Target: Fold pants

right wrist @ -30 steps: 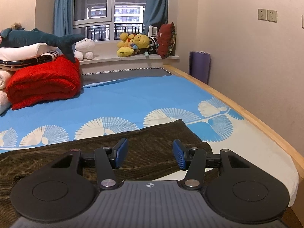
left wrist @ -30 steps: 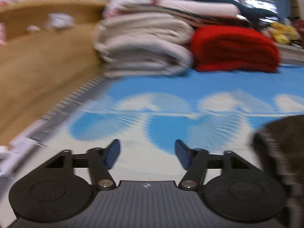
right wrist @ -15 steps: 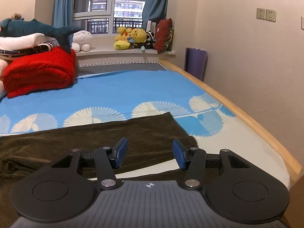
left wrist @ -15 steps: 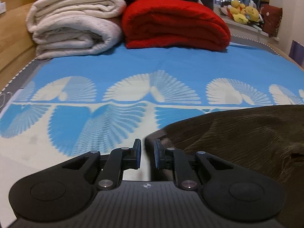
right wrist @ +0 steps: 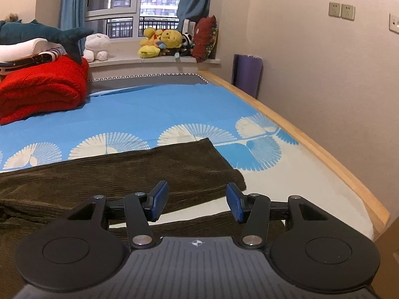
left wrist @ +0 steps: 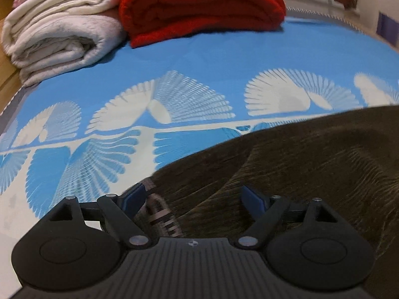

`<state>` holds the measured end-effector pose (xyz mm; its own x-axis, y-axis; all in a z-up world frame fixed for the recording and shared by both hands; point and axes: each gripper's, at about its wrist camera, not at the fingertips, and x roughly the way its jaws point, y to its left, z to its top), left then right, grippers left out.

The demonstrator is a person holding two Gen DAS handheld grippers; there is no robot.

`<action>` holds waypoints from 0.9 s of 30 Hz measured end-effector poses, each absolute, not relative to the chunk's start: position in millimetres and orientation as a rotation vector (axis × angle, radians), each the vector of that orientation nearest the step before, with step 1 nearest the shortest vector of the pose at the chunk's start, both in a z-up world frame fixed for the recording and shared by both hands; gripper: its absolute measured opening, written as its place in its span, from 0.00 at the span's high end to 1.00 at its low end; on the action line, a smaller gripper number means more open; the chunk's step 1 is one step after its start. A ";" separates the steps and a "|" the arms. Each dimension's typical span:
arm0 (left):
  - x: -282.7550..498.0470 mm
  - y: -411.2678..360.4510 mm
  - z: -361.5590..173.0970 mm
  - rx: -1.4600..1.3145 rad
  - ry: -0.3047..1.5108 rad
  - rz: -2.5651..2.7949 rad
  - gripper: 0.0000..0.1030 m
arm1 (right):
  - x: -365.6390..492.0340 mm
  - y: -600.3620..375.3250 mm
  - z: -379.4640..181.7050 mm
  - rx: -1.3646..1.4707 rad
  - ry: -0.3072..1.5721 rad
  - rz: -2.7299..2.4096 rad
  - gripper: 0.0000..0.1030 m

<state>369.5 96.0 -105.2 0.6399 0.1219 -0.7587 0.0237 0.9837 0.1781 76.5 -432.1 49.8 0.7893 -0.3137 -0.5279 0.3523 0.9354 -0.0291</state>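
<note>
- Presently, pants point(left wrist: 311, 172) lie flat on the bed sheet point(left wrist: 224, 57), hems just short of its right edge.
- Left gripper point(left wrist: 193, 196), jaws just opened wide, straddles the waistband without pressing.
- Right gripper point(right wrist: 197, 201) half-spread over the hems, holding nothing.
- Bare sheet lies beyond the pants.

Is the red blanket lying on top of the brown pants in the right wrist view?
No, the red blanket sits folded far up the bed, apart from the brown pants, with bare blue sheet between them.

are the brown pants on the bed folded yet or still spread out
Spread out. The brown corduroy pants lie lengthwise across the bed sheet, both legs side by side with a gap showing sheet between them.
</note>
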 end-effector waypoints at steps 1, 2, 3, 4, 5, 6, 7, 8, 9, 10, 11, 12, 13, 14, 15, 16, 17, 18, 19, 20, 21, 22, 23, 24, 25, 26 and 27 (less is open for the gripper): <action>374.4 90.6 -106.9 0.188 0.877 0.046 0.11 | 78.7 -430.2 49.4 0.068 0.556 -0.355 0.48; 378.0 86.2 -107.5 0.192 0.875 0.032 0.11 | 81.1 -428.0 48.9 0.063 0.559 -0.349 0.48; 382.8 81.9 -108.6 0.195 0.876 0.018 0.11 | 83.8 -426.4 48.2 0.058 0.564 -0.343 0.48; 388.1 77.6 -110.6 0.199 0.883 0.003 0.06 | 86.2 -424.2 47.9 0.053 0.568 -0.338 0.48; 392.8 73.7 -114.0 0.203 0.895 -0.010 0.01 | 88.4 -421.8 47.2 0.048 0.572 -0.333 0.48; 397.3 69.4 -119.4 0.209 0.912 -0.024 0.00 | 90.6 -419.9 46.7 0.044 0.575 -0.329 0.48; 402.0 66.2 -127.0 0.216 0.942 -0.036 0.00 | 93.1 -418.0 45.9 0.040 0.581 -0.325 0.48; 407.2 64.0 -138.9 0.229 0.992 -0.038 0.00 | 95.6 -416.9 45.2 0.038 0.586 -0.323 0.48; 409.9 62.9 -148.9 0.237 1.035 -0.037 0.00 | 97.7 -415.2 44.5 0.036 0.590 -0.321 0.48; 409.4 65.5 -152.2 0.208 1.017 -0.042 0.00 | 99.9 -413.7 44.0 0.034 0.594 -0.321 0.48; 412.3 69.7 -153.3 0.169 1.017 -0.049 0.00 | 101.7 -412.8 43.9 0.033 0.597 -0.319 0.48; 414.7 73.4 -153.5 0.149 1.027 -0.054 0.00 | 103.8 -411.7 43.4 0.034 0.601 -0.317 0.48; 417.1 75.2 -152.6 0.148 1.030 -0.062 0.01 | 106.0 -410.8 43.2 0.033 0.603 -0.314 0.48; 418.3 75.7 -151.7 0.152 1.027 -0.070 0.04 | 107.6 -410.2 43.1 0.032 0.604 -0.312 0.48; 418.2 75.0 -150.3 0.155 1.017 -0.079 0.11 | 109.6 -409.5 43.1 0.032 0.604 -0.310 0.48; 417.2 74.4 -148.3 0.159 1.003 -0.090 0.22 | 111.6 -409.0 43.2 0.034 0.604 -0.309 0.48; 416.1 72.7 -146.0 0.173 0.991 -0.097 0.29 | 113.2 -408.9 43.4 0.037 0.605 -0.307 0.48; 416.1 70.2 -144.5 0.194 0.986 -0.100 0.40 | 114.8 -408.6 43.6 0.040 0.605 -0.306 0.48; 417.4 67.1 -142.5 0.214 0.984 -0.106 0.54 | 116.2 -407.0 44.0 0.042 0.603 -0.304 0.48; 416.8 65.8 -140.1 0.218 0.984 -0.129 0.62 | 116.8 -406.1 44.0 0.042 0.602 -0.300 0.48; 415.6 63.7 -137.4 0.225 0.983 -0.137 0.69 | 117.7 -404.1 43.9 0.039 0.603 -0.294 0.48; 414.2 61.1 -137.0 0.247 0.980 -0.140 0.73 | 118.3 -401.5 43.5 0.032 0.605 -0.289 0.48; 412.0 57.8 -137.1 0.269 0.977 -0.145 0.74 | 118.6 -399.2 43.4 0.027 0.606 -0.285 0.48; 410.2 55.8 -137.2 0.287 0.974 -0.150 0.75 | 119.0 -397.0 43.4 0.023 0.607 -0.280 0.48; 409.6 55.1 -136.9 0.295 0.974 -0.154 0.77 | 119.2 -395.0 43.5 0.019 0.607 -0.276 0.48; 409.4 55.9 -135.9 0.293 0.976 -0.160 0.78 | 119.2 -393.4 43.6 0.017 0.607 -0.274 0.48; 408.6 57.9 -134.5 0.284 0.978 -0.166 0.82 | 119.3 -392.5 43.9 0.016 0.606 -0.274 0.48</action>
<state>408.6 57.9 -134.5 0.5501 -0.0107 -0.8350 0.2650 0.9505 0.1623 119.3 -392.5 43.9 0.7870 -0.2494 -0.5644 0.2589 0.9637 -0.0648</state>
